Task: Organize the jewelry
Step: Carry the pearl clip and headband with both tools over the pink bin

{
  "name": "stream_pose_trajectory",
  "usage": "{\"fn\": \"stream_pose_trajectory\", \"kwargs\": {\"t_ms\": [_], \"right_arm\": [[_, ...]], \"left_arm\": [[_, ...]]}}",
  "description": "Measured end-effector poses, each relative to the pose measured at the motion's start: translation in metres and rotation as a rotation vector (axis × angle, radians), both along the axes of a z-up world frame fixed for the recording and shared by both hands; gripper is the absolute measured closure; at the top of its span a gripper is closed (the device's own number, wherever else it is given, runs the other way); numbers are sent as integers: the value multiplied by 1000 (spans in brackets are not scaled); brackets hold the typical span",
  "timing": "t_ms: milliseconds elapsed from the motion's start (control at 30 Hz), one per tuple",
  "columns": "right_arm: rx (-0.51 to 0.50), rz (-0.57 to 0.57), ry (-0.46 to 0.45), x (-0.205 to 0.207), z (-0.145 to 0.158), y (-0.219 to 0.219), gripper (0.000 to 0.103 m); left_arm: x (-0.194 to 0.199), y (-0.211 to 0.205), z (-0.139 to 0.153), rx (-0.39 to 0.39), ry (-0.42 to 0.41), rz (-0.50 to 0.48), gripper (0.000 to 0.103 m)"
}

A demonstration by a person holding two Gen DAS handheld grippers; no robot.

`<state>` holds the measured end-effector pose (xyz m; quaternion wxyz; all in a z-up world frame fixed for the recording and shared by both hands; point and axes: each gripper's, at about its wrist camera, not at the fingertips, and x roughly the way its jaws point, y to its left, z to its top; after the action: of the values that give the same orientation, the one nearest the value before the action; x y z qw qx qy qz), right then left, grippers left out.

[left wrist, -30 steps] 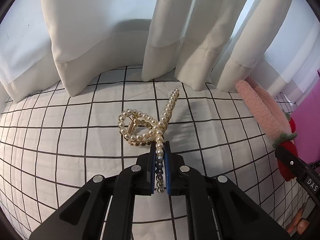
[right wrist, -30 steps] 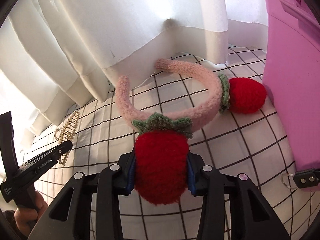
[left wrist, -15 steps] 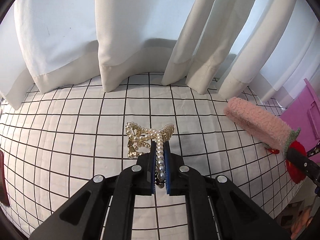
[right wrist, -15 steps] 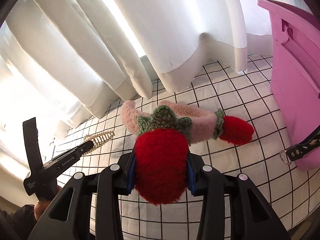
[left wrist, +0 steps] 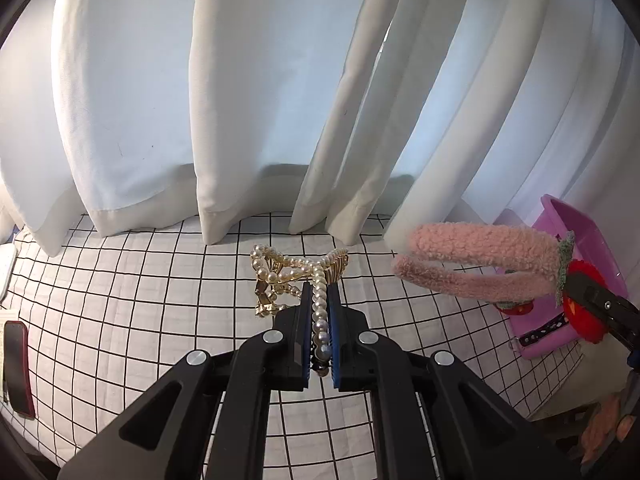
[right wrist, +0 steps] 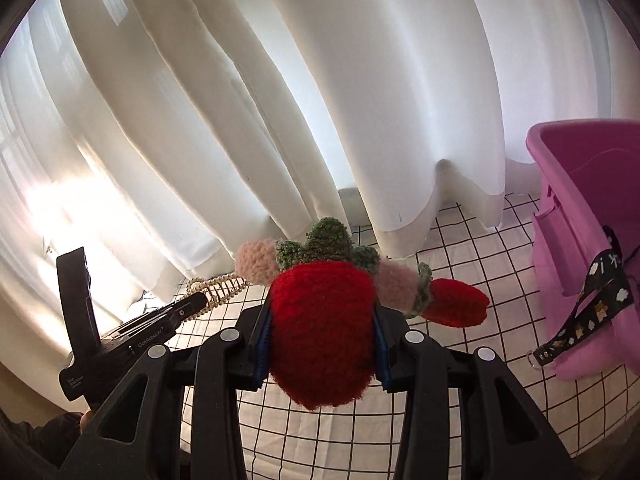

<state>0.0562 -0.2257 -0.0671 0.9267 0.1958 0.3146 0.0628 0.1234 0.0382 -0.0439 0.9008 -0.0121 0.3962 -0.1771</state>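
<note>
My left gripper (left wrist: pixel 320 300) is shut on a pearl-covered gold hair claw (left wrist: pixel 294 278) and holds it above the checked cloth. My right gripper (right wrist: pixel 322 316) is shut on the red knitted strawberry (right wrist: pixel 322 324) at one end of a fuzzy pink headband (left wrist: pixel 480 264), held in the air. The headband's other strawberry end (right wrist: pixel 456 306) sticks out to the right. The hair claw also shows in the right wrist view (right wrist: pixel 218 290), at the tip of the left gripper. A pink storage box (right wrist: pixel 592 236) stands at the right, also seen in the left wrist view (left wrist: pixel 576 240).
A white cloth with a black grid (left wrist: pixel 140 300) covers the table. White curtains (left wrist: pixel 260 100) hang along the far edge. A black patterned strap (right wrist: pixel 588 312) hangs off the pink box. A dark red-edged flat object (left wrist: pixel 16 368) lies at the left edge.
Both grippers have risen from the cloth with their loads. The hair claw and the headband, which touched the cloth before, now hang in the air. More of the pink box shows.
</note>
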Motion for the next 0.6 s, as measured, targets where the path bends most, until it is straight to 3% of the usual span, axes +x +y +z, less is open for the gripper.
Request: {"fn": "stream_pose_trajectory", "kwargs": {"t_ms": [267,400,600], "right_arm": [[-19,-34,-140,-37,54,-48,65],[-35,-74,-186,-58,76,-96,65],[-76,-174,-205,-87,85,-185,65]], "left_arm": [[-26,-52,47,-31,-98,-62,95],[-40,-98,66,-47,-135,-106,95],[-58,-185,84,-66,-155,-193,95]]}}
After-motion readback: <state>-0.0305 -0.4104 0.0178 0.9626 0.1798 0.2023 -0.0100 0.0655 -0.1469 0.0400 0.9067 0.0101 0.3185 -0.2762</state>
